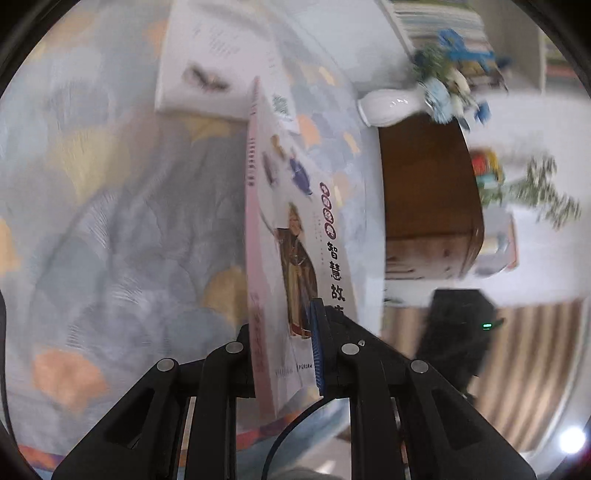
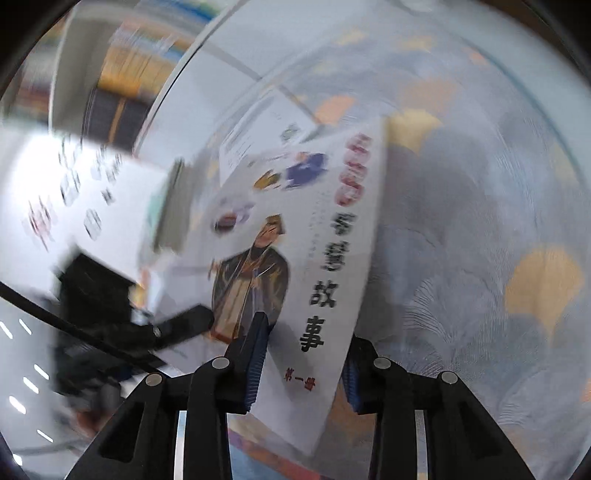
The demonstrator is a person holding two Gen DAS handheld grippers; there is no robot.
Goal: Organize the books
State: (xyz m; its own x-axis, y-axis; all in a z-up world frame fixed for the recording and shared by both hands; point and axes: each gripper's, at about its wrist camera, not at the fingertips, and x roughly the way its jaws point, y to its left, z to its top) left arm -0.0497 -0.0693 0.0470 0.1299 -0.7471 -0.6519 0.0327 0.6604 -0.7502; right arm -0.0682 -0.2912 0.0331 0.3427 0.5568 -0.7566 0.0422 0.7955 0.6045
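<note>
A thin paperback book (image 1: 295,240) was pinched edge-on in the left claw (image 1: 286,354), its pale pink spine facing the left wrist camera and its white cover to the right. The black fingers pressed on both faces of the book, a blue ribbed pad (image 1: 317,347) against the cover. The cover showed a robed figure in brown and large black Chinese characters, 智慧故事, running downward.

The book was held above a bed covered by a quilt (image 1: 110,221) patterned with grey, blue, yellow and orange fan shapes. A second white book (image 1: 207,59) lay flat on the quilt farther off. To the right stood a brown wooden nightstand (image 1: 428,192), a white vase (image 1: 388,105) of blue flowers and a shelf of books (image 1: 436,22), all blurred.

From the right wrist view, the same book's (image 2: 303,258) cover lay between the fingers of the right claw (image 2: 303,365), with red characters 第一册 near its lower edge. Its jaws stood apart; whether the pads touched the book could not be told.
</note>
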